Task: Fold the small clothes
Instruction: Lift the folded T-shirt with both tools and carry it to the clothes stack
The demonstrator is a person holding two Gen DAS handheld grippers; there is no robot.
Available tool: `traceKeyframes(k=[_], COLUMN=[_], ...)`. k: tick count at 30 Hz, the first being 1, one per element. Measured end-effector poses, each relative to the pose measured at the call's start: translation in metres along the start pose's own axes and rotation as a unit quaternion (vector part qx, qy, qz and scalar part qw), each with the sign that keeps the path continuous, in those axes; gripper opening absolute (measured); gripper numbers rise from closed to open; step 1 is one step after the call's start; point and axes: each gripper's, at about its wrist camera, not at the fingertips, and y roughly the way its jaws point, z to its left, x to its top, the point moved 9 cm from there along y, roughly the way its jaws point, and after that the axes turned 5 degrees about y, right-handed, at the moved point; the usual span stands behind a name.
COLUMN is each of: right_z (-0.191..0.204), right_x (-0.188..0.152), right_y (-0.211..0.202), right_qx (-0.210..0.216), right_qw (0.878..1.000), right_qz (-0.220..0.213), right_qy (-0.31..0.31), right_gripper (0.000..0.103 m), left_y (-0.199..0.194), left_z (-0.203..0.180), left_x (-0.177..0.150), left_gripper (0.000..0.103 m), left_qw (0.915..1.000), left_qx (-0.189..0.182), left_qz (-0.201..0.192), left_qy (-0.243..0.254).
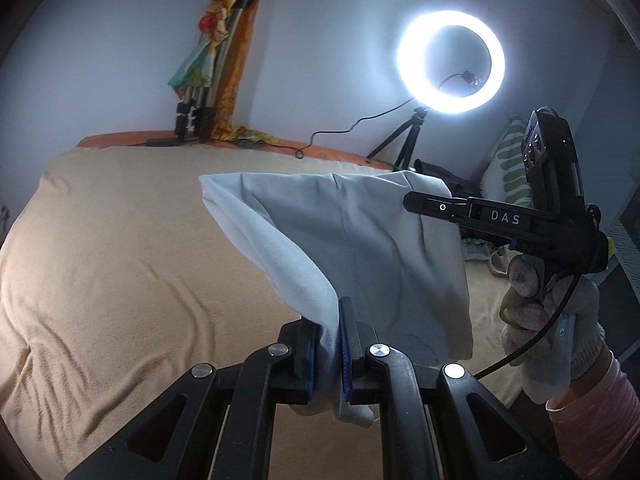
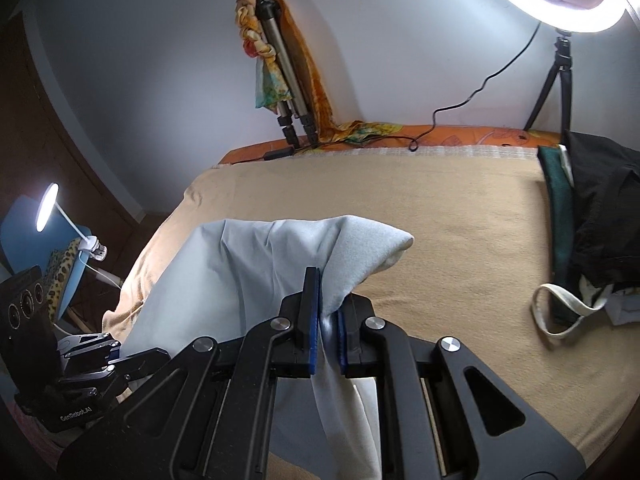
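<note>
Cloth, pale blue (image 1: 352, 240), hangs stretched between my two grippers above the bed (image 1: 120, 260). My left gripper (image 1: 330, 344) has its blue-padded fingers (image 1: 345, 340) pinching one bunched corner. My right gripper (image 2: 328, 320) pinches the opposite edge, and the fabric falls down between its fingers (image 2: 314, 320). The cloth is lifted clear of the beige blanket (image 2: 440, 240). A lit ring light (image 1: 451, 62) stands on a tripod at the far side of the bed, and dark clothes (image 2: 600, 220) lie at the right.

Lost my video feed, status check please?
Left gripper and right gripper both shut on light blue cloth. Cloth lifted over tan blanket. Dark clothes pile off to the side.
</note>
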Motion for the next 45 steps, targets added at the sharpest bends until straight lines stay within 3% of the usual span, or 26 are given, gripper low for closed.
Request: traceKeyframes(k=[10,27,37,45], right_z=[-0.051,-0.21,-0.289,-0.334], right_x=[0.018,0.072,0.14,0.168], right_y=[-0.056,-0.147,-0.167,-0.144], right_qx=[-0.034,-0.117,-0.176,-0.2], right_qw=[0.999,0.988,0.976,0.971], right_qz=[-0.031,-0.084,-0.121,-0.12], right_qy=[0.007,0.063,0.05,0.045], right_gripper=[0.008,0.008,0.008,0.008], left_y=[0.034,0.133,0.191,0.233], left_z=[-0.065,-0.173,-0.229,-0.243], left_x=[0.025,0.091,0.148,0.162], left_gripper=[0.006,0.006,0.006,0.006], left_qw=[0.9986,0.9902,0.9854,0.9856], left_qx=[-0.042,-0.112,-0.124,-0.124], left_qz=[-0.003,-0.019,-0.05,-0.047], left_qy=[0.033,0.082,0.105,0.105])
